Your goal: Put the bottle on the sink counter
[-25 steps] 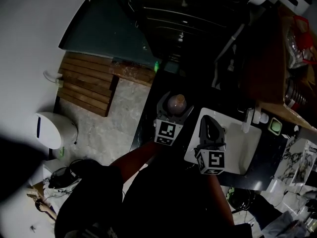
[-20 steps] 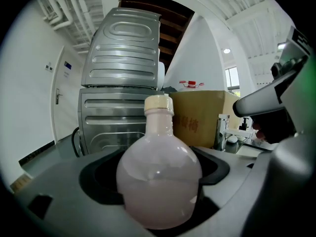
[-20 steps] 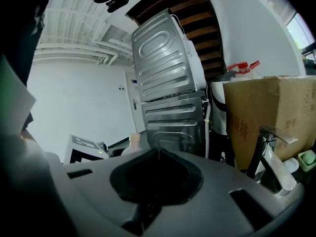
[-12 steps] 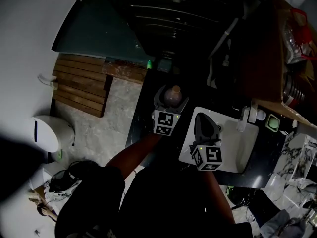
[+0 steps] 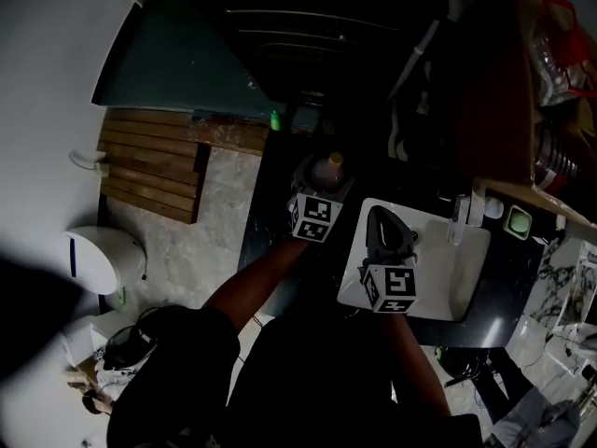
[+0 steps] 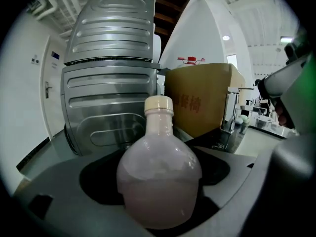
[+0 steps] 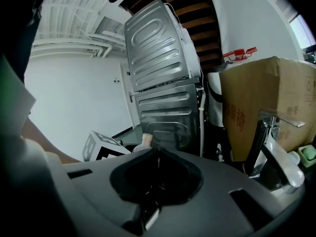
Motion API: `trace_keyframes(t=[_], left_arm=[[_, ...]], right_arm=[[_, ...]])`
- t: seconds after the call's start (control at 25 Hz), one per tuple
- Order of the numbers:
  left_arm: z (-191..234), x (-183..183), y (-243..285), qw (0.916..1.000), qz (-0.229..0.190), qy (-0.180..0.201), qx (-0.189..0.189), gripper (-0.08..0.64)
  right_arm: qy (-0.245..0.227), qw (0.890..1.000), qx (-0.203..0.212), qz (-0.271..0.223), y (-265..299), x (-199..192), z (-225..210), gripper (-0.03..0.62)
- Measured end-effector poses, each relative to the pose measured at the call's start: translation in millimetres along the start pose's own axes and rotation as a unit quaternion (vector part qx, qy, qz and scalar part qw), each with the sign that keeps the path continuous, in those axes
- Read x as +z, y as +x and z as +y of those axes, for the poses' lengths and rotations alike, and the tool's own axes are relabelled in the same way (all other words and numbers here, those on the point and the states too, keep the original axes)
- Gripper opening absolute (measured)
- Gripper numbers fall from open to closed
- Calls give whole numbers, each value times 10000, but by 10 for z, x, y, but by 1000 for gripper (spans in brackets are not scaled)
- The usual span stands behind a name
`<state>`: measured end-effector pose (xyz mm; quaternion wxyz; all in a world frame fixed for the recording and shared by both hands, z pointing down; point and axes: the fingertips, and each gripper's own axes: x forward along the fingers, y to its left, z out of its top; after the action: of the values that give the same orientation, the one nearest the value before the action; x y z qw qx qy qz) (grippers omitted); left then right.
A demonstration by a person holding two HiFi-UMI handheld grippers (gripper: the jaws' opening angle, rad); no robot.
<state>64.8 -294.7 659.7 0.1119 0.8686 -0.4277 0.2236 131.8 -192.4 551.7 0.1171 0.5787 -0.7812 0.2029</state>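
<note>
Black stone surface [image 5: 508, 287] surrounds a white rectangular sink basin [image 5: 466, 273] in the head view, with a chrome faucet [image 5: 459, 217] at the basin's far rim and a small pale-green cup [image 5: 519, 220] just beside it. The left gripper [image 5: 319, 187] hangs over the dark surface to the left of the basin and carries a round-bellied translucent plastic bottle [image 5: 327, 169]; whether its base touches the surface cannot be told. The right gripper [image 5: 381, 224] hovers over the basin's near left corner.

From the left gripper view, the jaws are closed against the bottle's [image 6: 159, 177] belly on both sides. It stands upright, topped by a cream screw cap [image 6: 159, 104], and a cloudy pinkish liquid fills roughly its lower half. Behind it rise a ribbed stainless-steel appliance [image 6: 111, 83] and a brown cardboard box [image 6: 202, 100].

From the right gripper view, the jaws of the right gripper [image 7: 157, 157] are pressed together with nothing between them. Beyond them the bottle's cap [image 7: 146, 139] peeks out beside the left gripper's marker cube [image 7: 102, 148], and the faucet [image 7: 260, 137] stands at the right.
</note>
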Motion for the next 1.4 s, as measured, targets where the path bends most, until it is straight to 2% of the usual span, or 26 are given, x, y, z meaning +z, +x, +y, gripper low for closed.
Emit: trace_keyframes(t=[0.64,0.92,1.4], left_arm=[[-70,-156,106,9987,458,42,-223,402],[-104,-285,131,9952,899,336,-189,402],[-74,-360,187,9914,1282,215,-159,402]], right_arm=[[73,9998,145,111,-66,-138,85,40],[57,9998,122,115,-143,-154,98,40],[78,9998,157,116,-279,-196,146,40]])
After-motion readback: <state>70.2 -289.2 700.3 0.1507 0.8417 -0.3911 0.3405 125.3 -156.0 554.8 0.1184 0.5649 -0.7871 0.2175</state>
